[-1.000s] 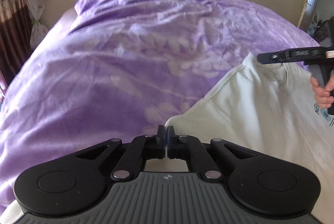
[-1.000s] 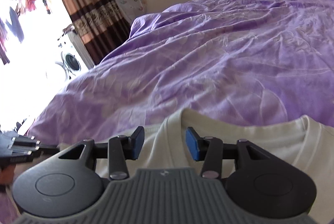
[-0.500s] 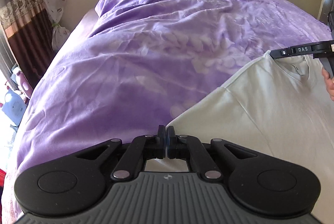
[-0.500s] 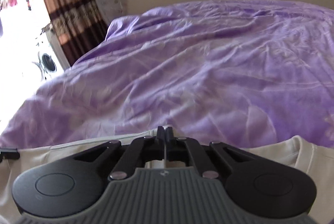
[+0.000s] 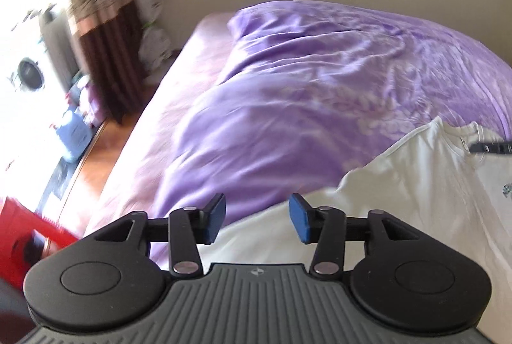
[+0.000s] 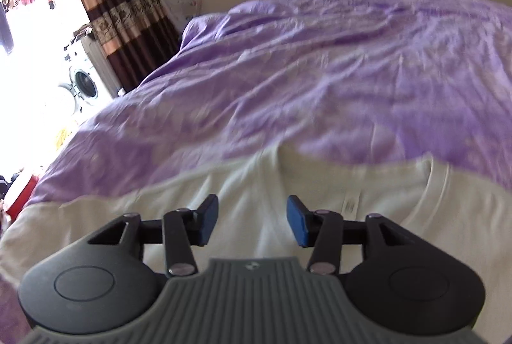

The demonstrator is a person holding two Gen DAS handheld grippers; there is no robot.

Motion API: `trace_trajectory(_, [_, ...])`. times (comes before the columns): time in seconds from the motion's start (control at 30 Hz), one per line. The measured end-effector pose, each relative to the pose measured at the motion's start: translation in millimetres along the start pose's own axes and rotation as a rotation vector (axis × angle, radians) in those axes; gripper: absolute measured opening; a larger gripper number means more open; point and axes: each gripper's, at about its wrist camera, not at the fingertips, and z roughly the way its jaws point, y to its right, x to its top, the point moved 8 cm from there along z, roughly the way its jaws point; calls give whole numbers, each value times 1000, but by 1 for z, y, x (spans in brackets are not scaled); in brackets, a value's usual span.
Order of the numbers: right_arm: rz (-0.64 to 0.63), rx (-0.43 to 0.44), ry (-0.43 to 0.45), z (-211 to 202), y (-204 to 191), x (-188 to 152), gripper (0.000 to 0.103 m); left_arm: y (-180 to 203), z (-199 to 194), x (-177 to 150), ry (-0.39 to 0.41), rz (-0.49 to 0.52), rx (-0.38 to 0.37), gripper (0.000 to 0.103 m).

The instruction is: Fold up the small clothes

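Observation:
A white T-shirt lies spread on the purple bedspread, its collar toward the far side. My left gripper hovers over the shirt's left edge with its jaws opening and nothing between the blue pads. In the right wrist view the same white T-shirt lies flat with its neck label showing. Above its collar area, my right gripper has its jaws opening, and the cloth lies below them, not pinched. A tip of the right gripper shows at the left wrist view's right edge.
The purple bedspread covers a wide bed reaching to the beige wall. Left of the bed are a brown curtain, a washing machine, a wooden floor strip and a red item.
Both grippers were shut on the shirt's edge half a second ago and have let it go, jaws now apart. The left gripper has risen and swung left; the shirt now lies flat.

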Motion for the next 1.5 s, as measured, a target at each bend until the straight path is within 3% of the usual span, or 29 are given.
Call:
trace_trajectory(0.2, [-61,35,-76,-31,-37,-45,56,-73,-27,-58,-79,-223,52,63])
trace_trajectory(0.37, [-122,64,-110,-54,-69,-75,60,-138,-27,-118,-130,-526,117,65])
trace_trajectory(0.47, [-194,53,-118,-62,-84,-86,63,-166,-24,-150,-140,-716,86,66])
trace_trajectory(0.6, [-255,-25,-146,-59,-91,-95,64,-190,-12,-186,-173,-930,36,65])
trace_trajectory(0.9, [-238,-84,-169,-50,-89,-91,64,-200,2,-226,-213,-1224,-37,65])
trace_trajectory(1.2, [-252,-103,-175,-51,-85,-95,64,-188,-5,-230,-237,-1373,-63,65])
trace_trajectory(1.27, [-240,-124,-179,-51,-77,-96,64,-192,0,-223,-209,-1373,-73,38])
trace_trajectory(1.3, [-231,-130,-179,-52,-72,-97,63,-194,1,-218,-188,-1372,-72,16])
trace_trajectory(1.37, [-217,-141,-171,-57,-64,-96,63,-194,-5,-202,-127,-1345,-58,9])
trace_trajectory(1.43, [-211,-142,-160,-66,-57,-97,63,-192,-24,-173,-34,-1234,11,8])
trace_trajectory(1.5, [-214,-149,-151,-74,-50,-98,63,-179,-47,-137,73,-1099,34,7])
